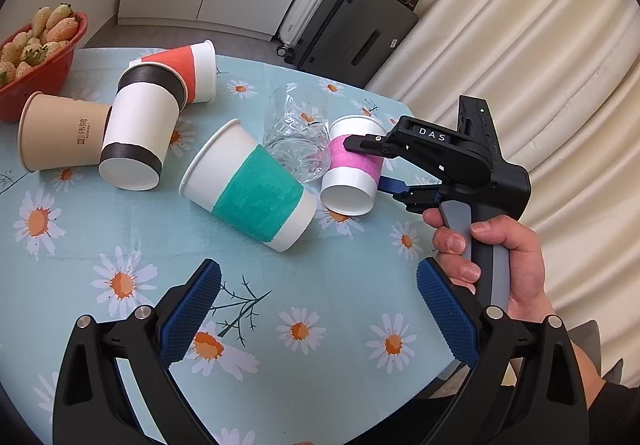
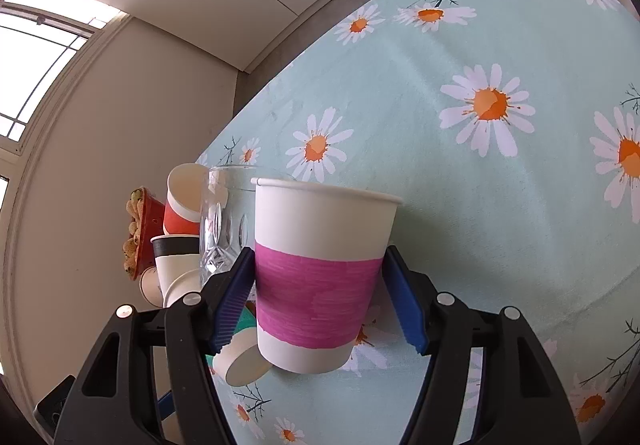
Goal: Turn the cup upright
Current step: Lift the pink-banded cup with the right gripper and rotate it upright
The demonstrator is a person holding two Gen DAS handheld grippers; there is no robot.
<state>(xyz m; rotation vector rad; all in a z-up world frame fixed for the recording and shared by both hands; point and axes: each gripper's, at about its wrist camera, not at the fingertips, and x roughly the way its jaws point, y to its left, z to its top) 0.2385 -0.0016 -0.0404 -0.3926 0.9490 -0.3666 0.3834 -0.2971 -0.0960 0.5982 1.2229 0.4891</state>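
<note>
A white paper cup with a pink band (image 1: 352, 165) lies on its side on the daisy tablecloth (image 1: 120, 229). My right gripper (image 1: 370, 165) is closed around its pink band; in the right wrist view the blue pads (image 2: 236, 297) press both sides of the pink cup (image 2: 320, 285). My left gripper (image 1: 320, 309) is open and empty, held low over the cloth in front of a white cup with a teal band (image 1: 252, 189) that lies on its side.
A clear glass (image 1: 298, 133) lies behind the pink cup. A black-banded cup (image 1: 140, 125), a red-banded cup (image 1: 184, 73) and a tan cup (image 1: 60, 133) lie at left. A red bowl of strawberries (image 1: 36, 57) stands far left. Suitcases (image 1: 352, 33) stand beyond the table.
</note>
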